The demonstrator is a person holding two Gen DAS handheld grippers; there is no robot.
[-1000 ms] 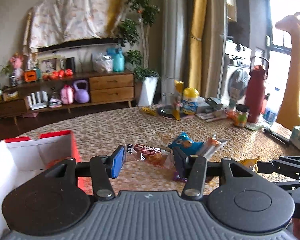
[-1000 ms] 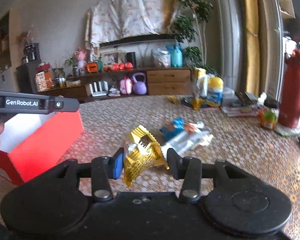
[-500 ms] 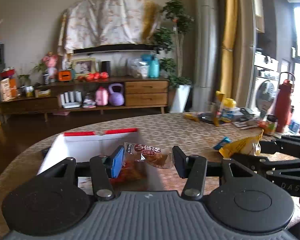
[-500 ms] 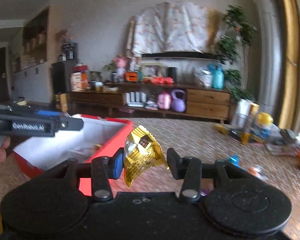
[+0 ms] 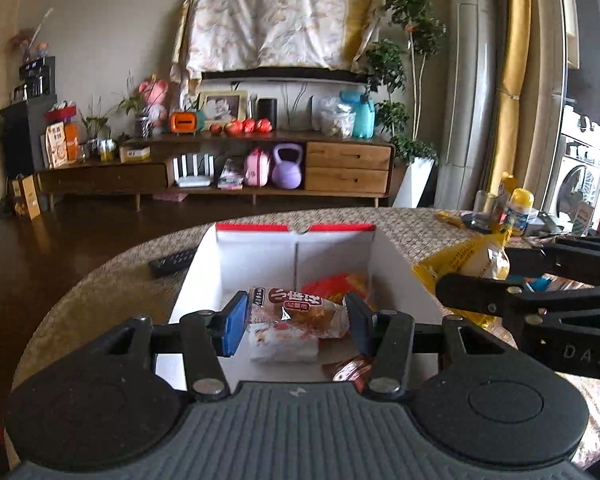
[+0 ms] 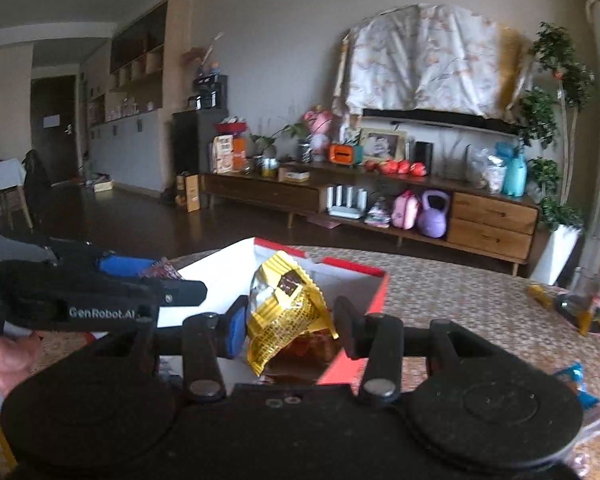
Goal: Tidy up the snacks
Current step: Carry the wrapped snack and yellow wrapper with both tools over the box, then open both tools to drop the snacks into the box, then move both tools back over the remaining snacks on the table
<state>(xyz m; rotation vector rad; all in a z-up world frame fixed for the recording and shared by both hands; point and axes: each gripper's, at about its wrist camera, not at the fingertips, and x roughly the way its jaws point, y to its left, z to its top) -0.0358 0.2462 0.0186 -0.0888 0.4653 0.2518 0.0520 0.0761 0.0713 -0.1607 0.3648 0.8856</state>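
Observation:
A white box with a red rim (image 5: pixel 292 248) stands on the table and holds several snack packets (image 5: pixel 336 284). My left gripper (image 5: pixel 295 312) hangs over the box's inside, shut on a clear-wrapped bun packet (image 5: pixel 300 312) with a brown-red label. My right gripper (image 6: pixel 291 320) is shut on a crumpled gold packet (image 6: pixel 284 304), held above the box's red right wall (image 6: pixel 352 268). The left wrist view shows that gold packet (image 5: pixel 468 260) just right of the box. In the right wrist view the left gripper's side (image 6: pixel 100 292) sits at the left, with a hand (image 6: pixel 4 356) holding it.
The round table has a woven patterned cloth (image 5: pixel 100 280). A black remote (image 5: pixel 172 258) lies left of the box. A blue packet (image 6: pixel 576 380) lies on the cloth at the right. Bottles and a glass (image 5: pixel 516 208) stand at the far right edge.
Both grippers swung left, away from the loose snacks on the cloth, each keeping its packet. The left one now hangs over the box's inside and the right one over its right wall.

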